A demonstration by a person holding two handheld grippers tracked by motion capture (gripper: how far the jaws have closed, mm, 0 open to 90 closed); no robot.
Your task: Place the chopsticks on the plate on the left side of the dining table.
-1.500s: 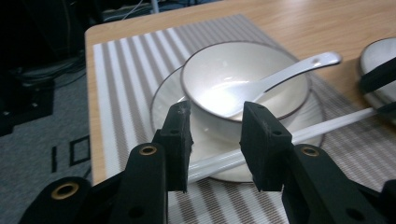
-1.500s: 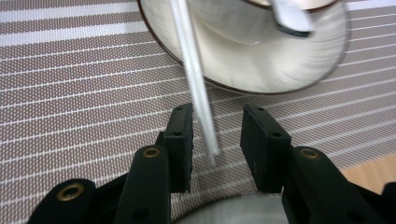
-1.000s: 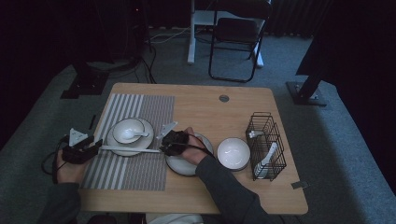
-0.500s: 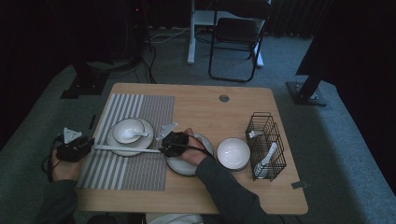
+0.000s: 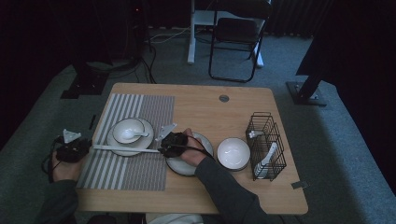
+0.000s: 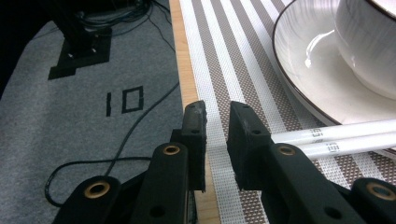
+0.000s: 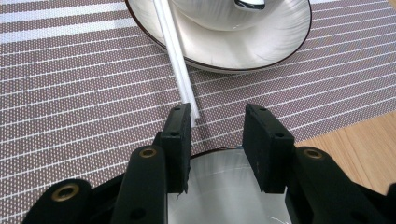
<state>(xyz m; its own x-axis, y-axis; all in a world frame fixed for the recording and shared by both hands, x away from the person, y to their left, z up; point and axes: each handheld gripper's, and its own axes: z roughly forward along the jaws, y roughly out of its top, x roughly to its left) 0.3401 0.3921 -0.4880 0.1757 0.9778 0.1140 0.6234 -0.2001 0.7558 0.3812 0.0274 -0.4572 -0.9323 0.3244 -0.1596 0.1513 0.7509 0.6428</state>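
Two white chopsticks (image 5: 125, 149) lie side by side on the striped placemat (image 5: 140, 107), in front of a plate (image 5: 113, 143) that carries a bowl (image 5: 127, 129) and a spoon (image 5: 140, 135). My left gripper (image 5: 87, 148) sits at the mat's left edge. Its jaws (image 6: 217, 112) have just been closing to a narrow gap, with nothing between them. The chopsticks (image 6: 345, 137) end just outside one jaw. My right gripper (image 5: 161, 149) stands open (image 7: 217, 116) over a second plate (image 7: 224, 191). The chopsticks' other tip (image 7: 175, 56) lies beside one pad, untouched.
An empty white bowl (image 5: 232, 153) stands right of the second plate (image 5: 180, 169). A black wire basket (image 5: 266, 144) with white spoons is near the right edge. A cable runs over the carpet (image 6: 93, 116) left of the table. A folding chair (image 5: 236, 37) stands behind.
My left gripper has drawn back left to the mat's edge and its jaws have narrowed. The chopsticks and the right gripper have stayed where they were.
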